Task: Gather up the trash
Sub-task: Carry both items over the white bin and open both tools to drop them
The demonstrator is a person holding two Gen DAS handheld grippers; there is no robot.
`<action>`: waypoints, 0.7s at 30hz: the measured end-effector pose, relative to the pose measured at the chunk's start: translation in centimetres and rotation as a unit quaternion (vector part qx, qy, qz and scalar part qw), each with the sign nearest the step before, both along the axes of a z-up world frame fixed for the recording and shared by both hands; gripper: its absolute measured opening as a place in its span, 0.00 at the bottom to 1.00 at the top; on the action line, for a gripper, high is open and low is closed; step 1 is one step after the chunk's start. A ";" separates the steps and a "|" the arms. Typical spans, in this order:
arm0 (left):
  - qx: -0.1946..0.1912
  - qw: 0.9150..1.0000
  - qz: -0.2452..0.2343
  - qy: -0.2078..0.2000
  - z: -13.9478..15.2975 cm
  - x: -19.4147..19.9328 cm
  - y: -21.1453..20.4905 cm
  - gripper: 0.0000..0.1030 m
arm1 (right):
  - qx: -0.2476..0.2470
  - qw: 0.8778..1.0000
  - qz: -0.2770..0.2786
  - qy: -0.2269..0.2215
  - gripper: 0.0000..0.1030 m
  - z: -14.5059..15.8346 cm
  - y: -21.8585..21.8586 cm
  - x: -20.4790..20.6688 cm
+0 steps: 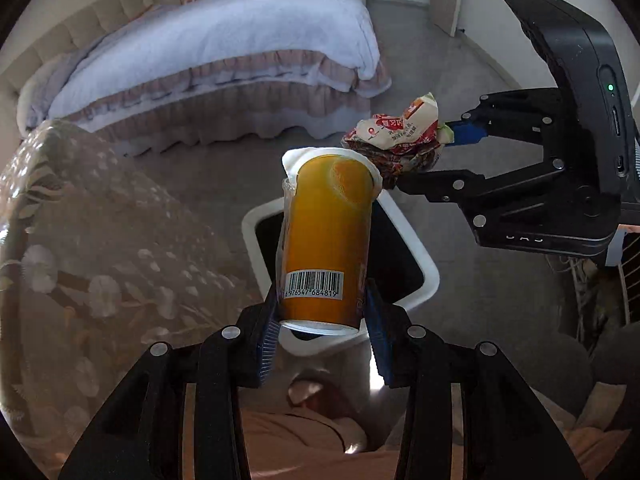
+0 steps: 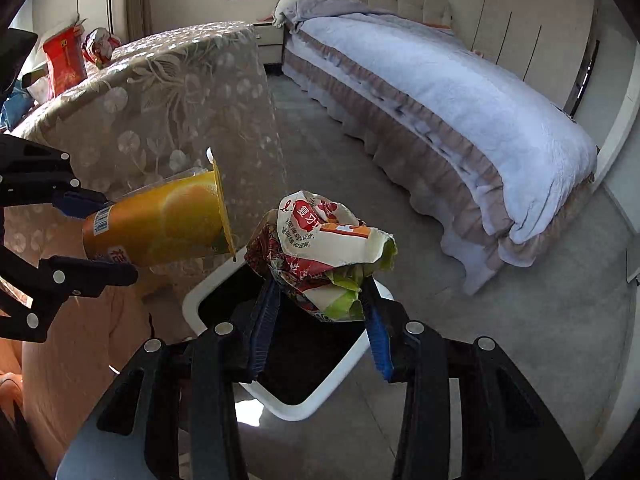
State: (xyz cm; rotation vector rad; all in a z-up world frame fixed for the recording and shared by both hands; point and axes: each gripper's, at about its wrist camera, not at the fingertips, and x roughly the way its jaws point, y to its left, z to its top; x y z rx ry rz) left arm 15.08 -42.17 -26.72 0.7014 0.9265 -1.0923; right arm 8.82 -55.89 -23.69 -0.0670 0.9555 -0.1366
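Observation:
My left gripper (image 1: 322,312) is shut on an orange drink cup (image 1: 326,236) with a barcode label and a white lid, gripped near its base. The cup hangs over a white-rimmed trash bin (image 1: 424,276) with a black liner. My right gripper (image 1: 430,158) comes in from the right, shut on a crumpled red, white and green snack wrapper (image 1: 396,136). In the right wrist view the wrapper (image 2: 320,248) sits between the blue pads of my right gripper (image 2: 320,308), above the bin (image 2: 304,404). There the cup (image 2: 160,220) lies sideways in my left gripper (image 2: 92,240).
A table under a floral cloth (image 2: 168,92) stands left of the bin, with a red packet (image 2: 66,62) and more wrappers (image 2: 100,46) on it. A bed with a pale blue cover (image 2: 460,92) fills the far side. Grey floor (image 2: 500,340) surrounds the bin.

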 end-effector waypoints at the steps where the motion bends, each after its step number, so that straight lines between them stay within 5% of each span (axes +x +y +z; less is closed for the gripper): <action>1: 0.007 1.000 -0.013 0.019 -1.2 0.4 -0.7 0.38 | 0.000 1.000 0.006 0.016 0.42 -1.2 -0.4 0.2; 7: 0.080 0.992 -0.033 0.096 -7.2 3.3 -3.9 0.40 | 0.050 0.995 0.032 0.080 0.30 -6.0 -2.6 1.1; 8: 0.105 0.987 -0.028 0.118 -8.5 3.7 -4.5 0.54 | 0.050 0.993 0.036 0.099 0.40 -7.0 -2.8 1.3; 9: 0.124 0.984 -0.021 0.126 -9.4 4.2 -5.1 0.74 | 0.042 0.992 0.034 0.114 0.80 -7.7 -2.9 1.6; 10: 0.132 0.982 -0.019 0.134 -9.9 4.4 -5.2 0.95 | 0.027 0.993 0.033 0.113 0.97 -8.0 -2.9 1.6; 21: 0.103 0.985 -0.027 0.139 -9.0 4.4 -6.2 0.95 | 0.014 0.994 0.040 0.100 0.96 -7.4 -3.5 1.2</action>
